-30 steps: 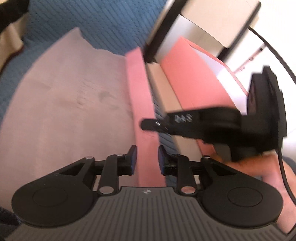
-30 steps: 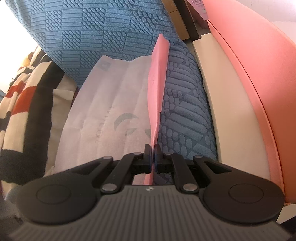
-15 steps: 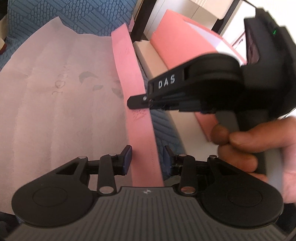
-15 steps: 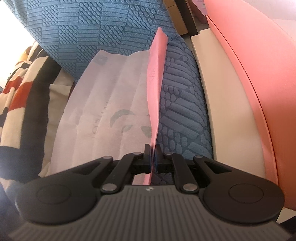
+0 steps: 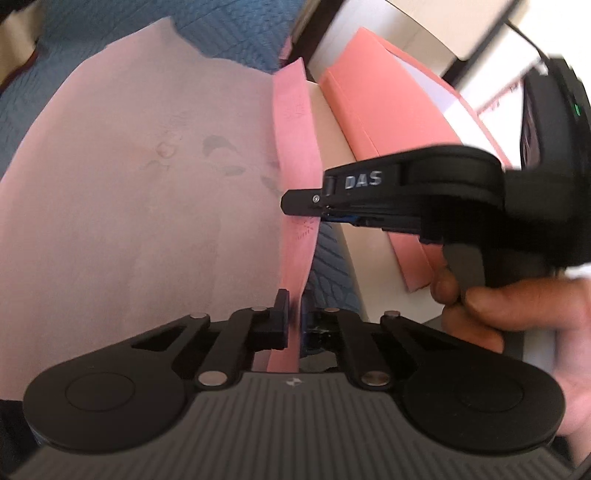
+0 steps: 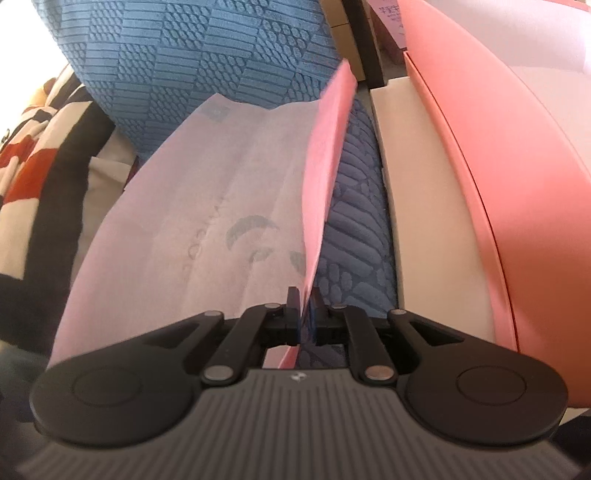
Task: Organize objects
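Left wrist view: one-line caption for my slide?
Left gripper shut on the pink bag's raised edge, right gripper beside that edge farther along, over blue bedding.

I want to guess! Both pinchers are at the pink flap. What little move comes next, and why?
Probably the right gripper backs off the pink flap: its jaws have just been opening, while the left gripper is shut on it.

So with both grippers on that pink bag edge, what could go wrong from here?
1. The left gripper has just closed on the thin pink flap near its bottom end; so small a bite could slip.
2. The right gripper has its jaws just easing open; the flap between them may drop or sag.
3. Pulling apart could tear the pale bag.
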